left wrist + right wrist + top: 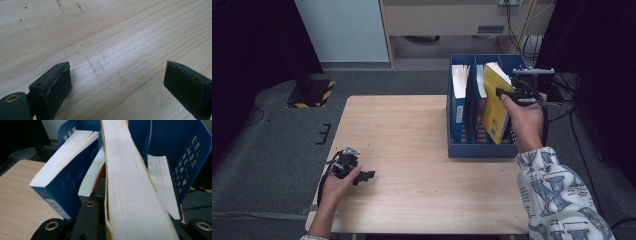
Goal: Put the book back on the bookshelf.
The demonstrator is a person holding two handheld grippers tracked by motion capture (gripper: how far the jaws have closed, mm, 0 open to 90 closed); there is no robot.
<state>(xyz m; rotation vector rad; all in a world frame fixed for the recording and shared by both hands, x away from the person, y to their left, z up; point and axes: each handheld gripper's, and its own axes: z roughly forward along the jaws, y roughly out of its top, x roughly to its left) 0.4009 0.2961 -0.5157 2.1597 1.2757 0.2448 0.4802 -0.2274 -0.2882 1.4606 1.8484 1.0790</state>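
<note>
A yellow book (496, 102) stands tilted in the blue file rack (462, 147) at the table's far right, and my right gripper (507, 93) is shut on its upper part. In the right gripper view the yellow book's page edge (125, 185) runs up between the jaws. A blue book (62, 180) leans in the rack's left slot, also seen as the blue book (459, 100) from above. My left gripper (364, 176) rests low over the wooden table (412, 150) near its front left corner, jaws wide apart over bare wood (112, 65), holding nothing.
More books stand in the rack: a thin one (92, 176) beside the blue book and another (162, 180) against the right wall. A black stand base with yellow-black stripes (312, 92) sits on the floor at the back left. Cables (522, 30) hang behind the rack.
</note>
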